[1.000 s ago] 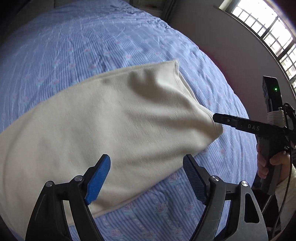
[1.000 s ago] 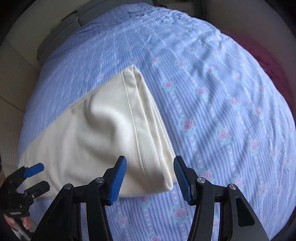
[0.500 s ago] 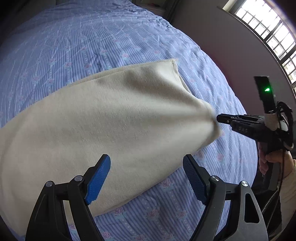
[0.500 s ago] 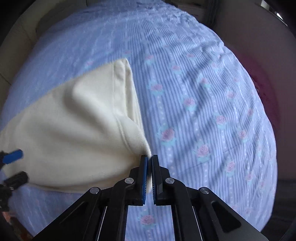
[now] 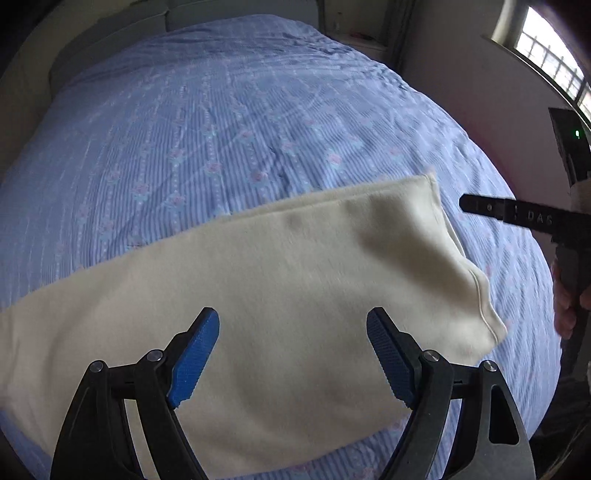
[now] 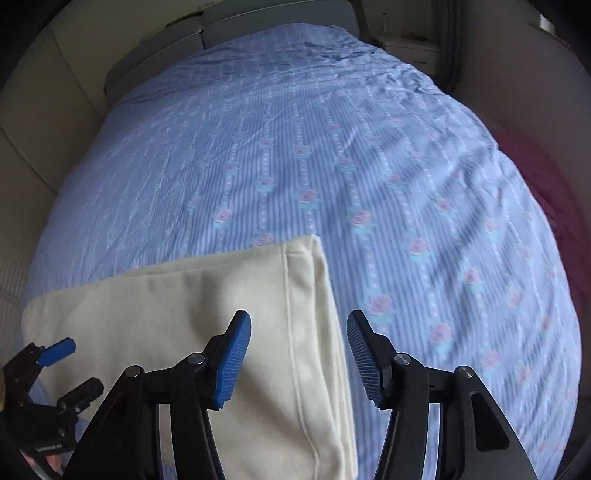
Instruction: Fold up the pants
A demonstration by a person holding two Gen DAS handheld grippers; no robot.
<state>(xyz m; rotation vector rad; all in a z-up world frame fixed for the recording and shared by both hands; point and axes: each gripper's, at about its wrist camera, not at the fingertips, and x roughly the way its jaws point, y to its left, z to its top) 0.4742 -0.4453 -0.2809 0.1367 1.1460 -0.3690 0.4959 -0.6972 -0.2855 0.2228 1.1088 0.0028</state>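
Note:
Cream pants [image 5: 280, 288] lie folded lengthwise on the blue flowered bedspread [image 5: 221, 129]. Their hemmed end [image 6: 317, 332] points right, with stacked layers showing. My left gripper [image 5: 291, 354] is open and empty above the middle of the pants. My right gripper [image 6: 299, 354] is open and empty above the hemmed end; it also shows in the left wrist view [image 5: 517, 216], off the cloth. The left gripper shows at the lower left of the right wrist view [image 6: 62, 369].
The bedspread [image 6: 369, 166] runs far beyond the pants toward the headboard [image 6: 258, 14]. A wall and window [image 5: 546, 48] stand on the right. A dark red surface [image 6: 535, 166] lies past the bed's right edge.
My right gripper had shut on the hem corner and lifted it; now it is open and the corner lies back on the bed. Both grippers have pulled back.

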